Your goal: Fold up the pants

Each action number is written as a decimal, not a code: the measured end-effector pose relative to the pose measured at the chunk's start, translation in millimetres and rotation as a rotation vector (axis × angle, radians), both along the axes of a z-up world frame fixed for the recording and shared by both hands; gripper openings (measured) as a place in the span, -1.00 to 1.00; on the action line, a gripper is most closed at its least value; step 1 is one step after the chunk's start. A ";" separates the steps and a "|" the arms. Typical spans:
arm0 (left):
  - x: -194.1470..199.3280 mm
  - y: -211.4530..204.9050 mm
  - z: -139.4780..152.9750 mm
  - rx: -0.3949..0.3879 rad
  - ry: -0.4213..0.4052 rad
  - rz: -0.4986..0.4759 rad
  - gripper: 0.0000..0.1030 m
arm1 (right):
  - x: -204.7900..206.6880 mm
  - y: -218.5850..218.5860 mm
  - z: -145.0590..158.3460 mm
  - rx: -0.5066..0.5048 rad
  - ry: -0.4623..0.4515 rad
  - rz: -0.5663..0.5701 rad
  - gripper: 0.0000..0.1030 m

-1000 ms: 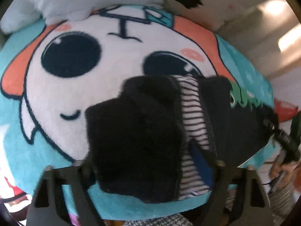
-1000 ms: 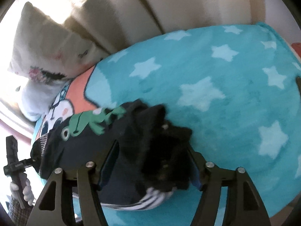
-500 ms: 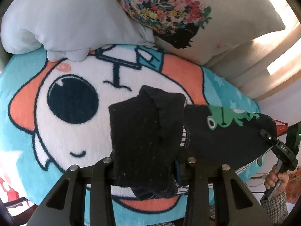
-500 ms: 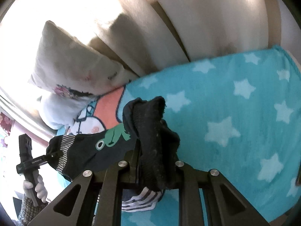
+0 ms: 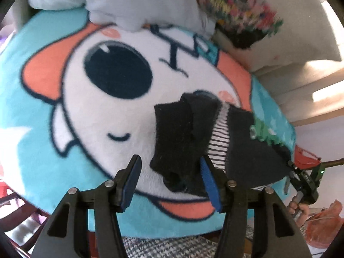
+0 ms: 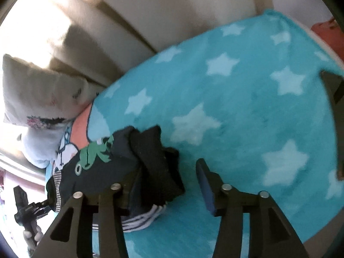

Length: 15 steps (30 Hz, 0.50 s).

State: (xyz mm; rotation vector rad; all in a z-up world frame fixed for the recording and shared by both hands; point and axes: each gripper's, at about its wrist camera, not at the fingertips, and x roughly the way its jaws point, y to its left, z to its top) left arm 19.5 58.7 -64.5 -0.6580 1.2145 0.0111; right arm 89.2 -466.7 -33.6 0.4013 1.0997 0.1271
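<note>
The small dark pants (image 5: pixel 253 150), with a green frog print and striped lining, lie folded on the cartoon fleece blanket (image 5: pixel 90 111). A black folded end (image 5: pixel 182 137) lies just ahead of my left gripper (image 5: pixel 169 180), which is open with its right pad beside the cloth. In the right wrist view the pants (image 6: pixel 111 167) lie to the left, with a black folded end (image 6: pixel 159 163) on top. My right gripper (image 6: pixel 167 182) is open; its left finger is hidden behind the cloth and its right pad (image 6: pixel 204 182) stands free.
Two pillows (image 5: pixel 150 2) lie at the blanket's far edge, also seen in the right wrist view (image 6: pixel 43 94). A beige headboard (image 6: pixel 172 10) rises behind. The starred turquoise blanket (image 6: pixel 247 111) spreads to the right. An orange bag (image 5: pixel 322 225) sits past the bed edge.
Both grippers were shut on the black folded ends of the pants half a second ago; both have opened and let the cloth down onto the blanket.
</note>
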 end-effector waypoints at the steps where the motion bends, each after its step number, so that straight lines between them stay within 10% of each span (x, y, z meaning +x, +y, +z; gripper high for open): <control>1: -4.5 1.3 9.1 0.011 -0.020 0.006 0.07 | -4.0 -3.9 9.3 -0.027 -0.026 -0.024 0.05; 7: 9.6 -27.2 47.1 0.067 -0.156 -0.061 0.36 | -17.9 14.1 59.2 -0.123 -0.209 -0.039 0.05; 15: 42.3 -66.1 -7.6 0.116 -0.044 -0.096 0.36 | -10.3 79.2 10.0 -0.035 -0.087 0.184 0.05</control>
